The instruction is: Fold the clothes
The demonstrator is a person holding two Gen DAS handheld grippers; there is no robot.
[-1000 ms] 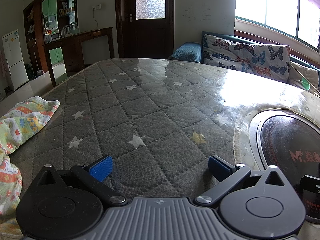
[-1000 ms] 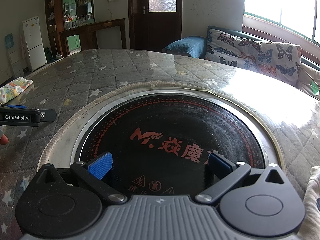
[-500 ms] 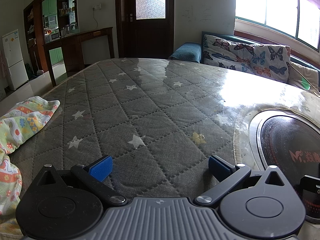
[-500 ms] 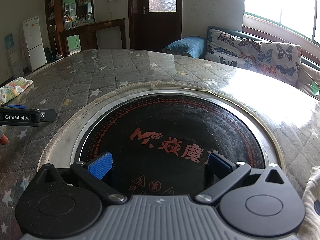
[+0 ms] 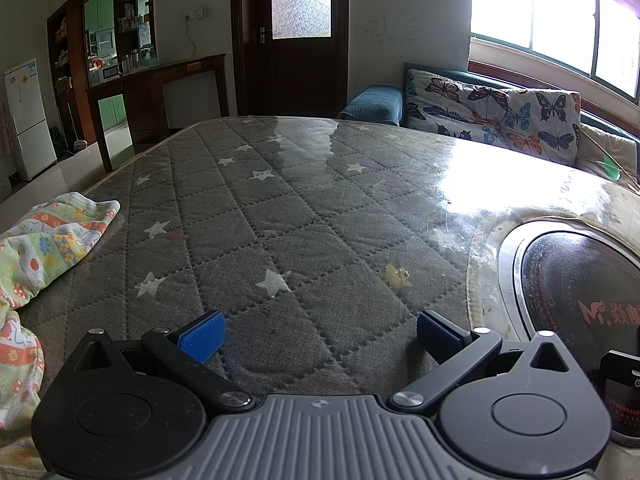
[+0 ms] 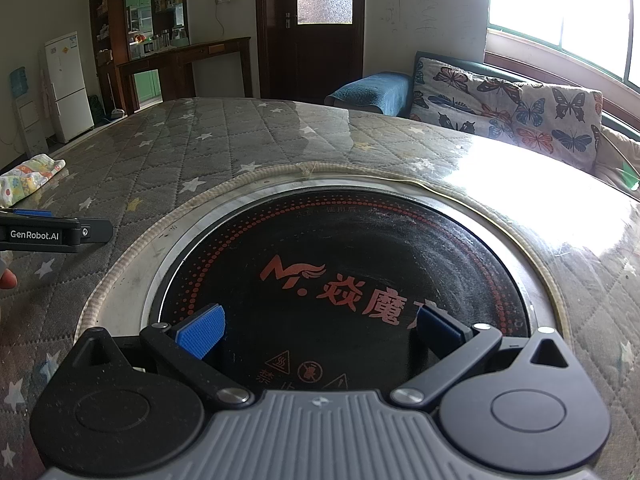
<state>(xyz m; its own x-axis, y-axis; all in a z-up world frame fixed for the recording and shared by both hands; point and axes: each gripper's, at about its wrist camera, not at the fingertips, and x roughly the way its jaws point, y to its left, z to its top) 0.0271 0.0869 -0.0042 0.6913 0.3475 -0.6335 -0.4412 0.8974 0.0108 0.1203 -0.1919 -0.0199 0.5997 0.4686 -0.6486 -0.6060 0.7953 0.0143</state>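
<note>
Left gripper (image 5: 318,334) low over the grey quilted table cover (image 5: 280,216), blue pads (image 5: 200,336) spread wide with nothing between them. Patterned garment (image 5: 48,248) crumpled at the left edge of the table, off to the left of that gripper and not touching it. Right gripper (image 6: 318,330) likewise spread wide and empty, poised above the round black hotplate (image 6: 340,264) set into the table. From the right wrist view, left gripper (image 6: 52,234) seen side-on near the left edge, garment (image 6: 28,178) further back beyond it. Butterfly-print cushion (image 6: 508,114) on the sofa behind the table, by the bright window
</note>
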